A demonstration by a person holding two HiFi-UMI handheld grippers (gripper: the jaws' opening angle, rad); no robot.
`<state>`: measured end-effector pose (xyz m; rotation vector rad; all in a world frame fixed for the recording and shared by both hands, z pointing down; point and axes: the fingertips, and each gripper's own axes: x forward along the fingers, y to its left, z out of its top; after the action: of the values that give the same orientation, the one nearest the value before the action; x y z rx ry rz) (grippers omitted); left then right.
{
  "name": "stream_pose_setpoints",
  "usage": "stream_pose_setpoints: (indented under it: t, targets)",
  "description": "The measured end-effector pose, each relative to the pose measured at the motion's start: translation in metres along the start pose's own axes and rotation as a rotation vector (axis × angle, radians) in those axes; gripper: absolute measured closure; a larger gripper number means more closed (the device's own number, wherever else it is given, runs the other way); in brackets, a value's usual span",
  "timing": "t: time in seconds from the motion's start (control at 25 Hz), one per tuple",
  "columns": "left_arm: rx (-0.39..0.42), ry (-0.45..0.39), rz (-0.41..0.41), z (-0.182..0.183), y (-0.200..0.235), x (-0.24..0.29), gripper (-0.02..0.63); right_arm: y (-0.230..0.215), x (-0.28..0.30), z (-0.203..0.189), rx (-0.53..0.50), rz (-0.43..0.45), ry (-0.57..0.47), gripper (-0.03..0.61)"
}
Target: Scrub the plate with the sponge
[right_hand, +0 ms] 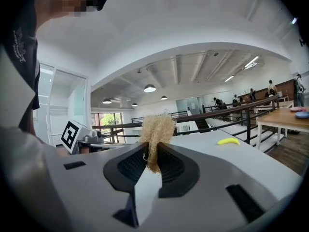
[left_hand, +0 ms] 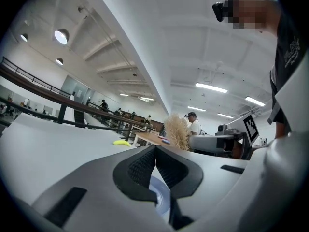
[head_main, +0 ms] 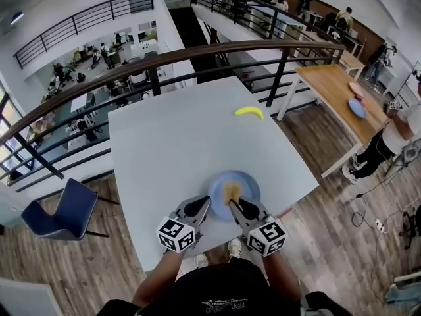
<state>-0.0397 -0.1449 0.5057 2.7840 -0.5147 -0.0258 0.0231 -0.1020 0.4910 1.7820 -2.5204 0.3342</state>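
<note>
Right gripper view: ribbed jaws clamp fibrous, frayed sponge (right_hand: 155, 127).

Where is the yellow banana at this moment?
In the head view, the yellow banana lies on the far right part of the white square table, close to the dark railing, apart from the round blue plate.

Left, right and beyond the blue plate (head_main: 250, 180) the white table (head_main: 164, 143) lies open, the only obstacle a banana (head_main: 249, 111) well beyond the plate toward the far edge, while the left gripper (head_main: 206, 201) and the right gripper (head_main: 232, 203), clamping a loofah sponge (head_main: 231, 191), crowd the plate's near rim.
</note>
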Motion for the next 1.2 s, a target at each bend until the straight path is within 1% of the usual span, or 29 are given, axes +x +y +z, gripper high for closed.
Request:
stream_pose_setpoints:
  t: [0.32, 0.6, 0.72, 0.8, 0.96, 1.2]
  targets:
    - [0.001, 0.006, 0.086, -0.001, 0.004, 0.034, 0.6, -0.034, 0.019, 0.006, -0.021, 0.107, 0.021, 0.517]
    - [0.018, 0.011, 0.183, 0.002, 0.015, 0.055, 0.6, -0.067, 0.03, 0.007, -0.019, 0.172, 0.041, 0.517]
    - [0.053, 0.036, 0.224, -0.005, 0.02, 0.068, 0.6, -0.08, 0.036, 0.005, -0.028, 0.215, 0.055, 0.517]
    - [0.053, 0.05, 0.251, -0.009, 0.026, 0.076, 0.6, -0.088, 0.04, 0.006, -0.047, 0.244, 0.063, 0.517]
    - [0.039, 0.045, 0.314, -0.008, 0.037, 0.083, 0.601, -0.097, 0.052, 0.007, -0.088, 0.3, 0.076, 0.517]
    - [0.047, 0.037, 0.402, -0.011, 0.048, 0.086, 0.601, -0.105, 0.064, -0.003, -0.096, 0.373, 0.085, 0.517]
